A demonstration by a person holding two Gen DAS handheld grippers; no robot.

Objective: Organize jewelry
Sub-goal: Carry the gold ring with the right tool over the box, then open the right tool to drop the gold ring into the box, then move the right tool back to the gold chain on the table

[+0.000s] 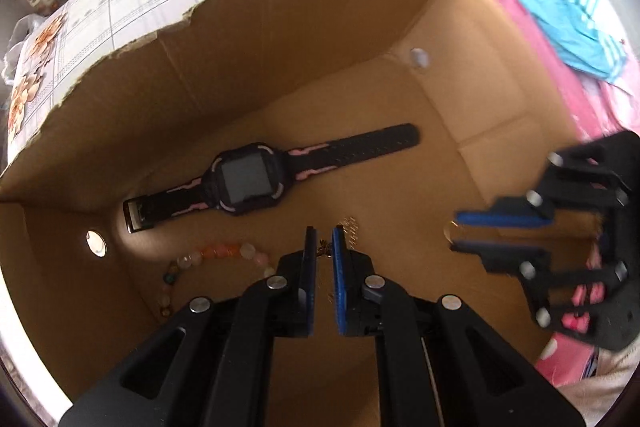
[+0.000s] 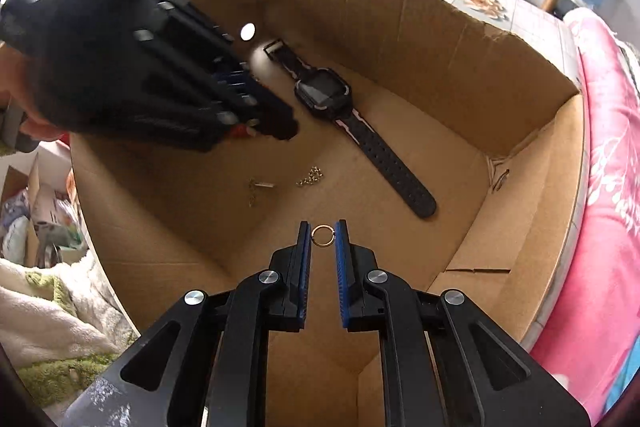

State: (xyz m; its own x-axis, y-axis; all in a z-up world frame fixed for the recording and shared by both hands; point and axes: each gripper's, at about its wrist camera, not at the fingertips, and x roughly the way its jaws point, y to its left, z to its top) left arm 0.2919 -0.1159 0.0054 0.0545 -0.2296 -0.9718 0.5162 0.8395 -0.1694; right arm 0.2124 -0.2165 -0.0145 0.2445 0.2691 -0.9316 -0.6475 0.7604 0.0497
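Cardboard box (image 2: 520, 131): 1 watch (image 2: 320, 93), 1 bead bracelet (image 1: 216, 253). Right tool (image 2: 322, 235) clamps 1 ring (image 2: 322, 235); left tool (image 1: 323, 247) pinches chain (image 1: 325, 248).

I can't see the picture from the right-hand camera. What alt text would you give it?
The right gripper holds a small gold ring between its blue-padded fingers above an open cardboard box. On the box floor lie a black and pink smartwatch and bits of thin chain. The left gripper reaches in from the upper left.
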